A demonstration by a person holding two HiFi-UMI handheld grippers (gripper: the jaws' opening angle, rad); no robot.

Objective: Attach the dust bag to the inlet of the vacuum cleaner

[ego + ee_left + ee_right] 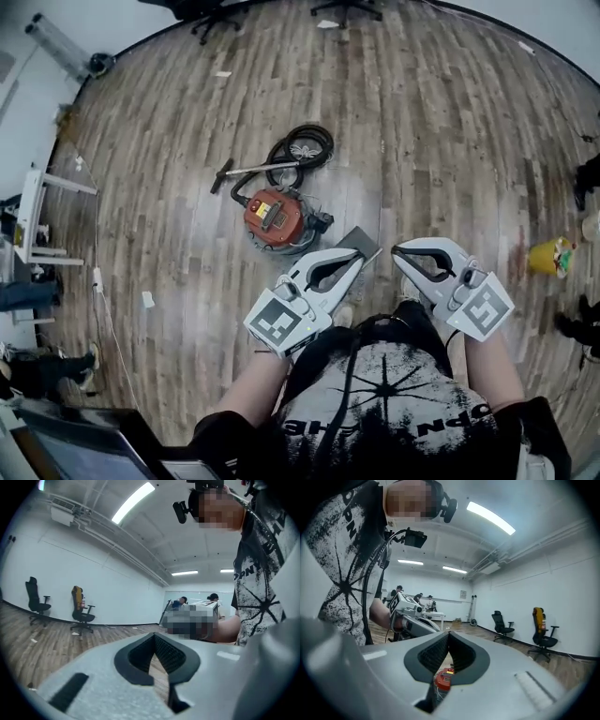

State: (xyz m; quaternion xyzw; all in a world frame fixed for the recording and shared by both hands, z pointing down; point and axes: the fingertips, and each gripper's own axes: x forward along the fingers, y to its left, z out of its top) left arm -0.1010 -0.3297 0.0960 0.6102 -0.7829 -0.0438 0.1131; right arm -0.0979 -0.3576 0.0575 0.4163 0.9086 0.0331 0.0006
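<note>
In the head view the red vacuum cleaner [275,217] stands on the wooden floor, its black hose [302,148] coiled behind it and a wand lying to its left. A flat grey piece [354,244], possibly the dust bag, lies on the floor by its right side. My left gripper [360,256] and right gripper [397,251] are held level in front of my chest, tips near each other, above that grey piece. Both are shut with nothing between the jaws. The right gripper view shows its shut jaws [449,634], with the vacuum cleaner [444,678] below them.
A white table [33,220] stands at the left wall with a cable on the floor beside it. A yellow bucket [548,255] sits at the right. Office chairs [82,609] line the far wall. Other people stand at a table in the distance.
</note>
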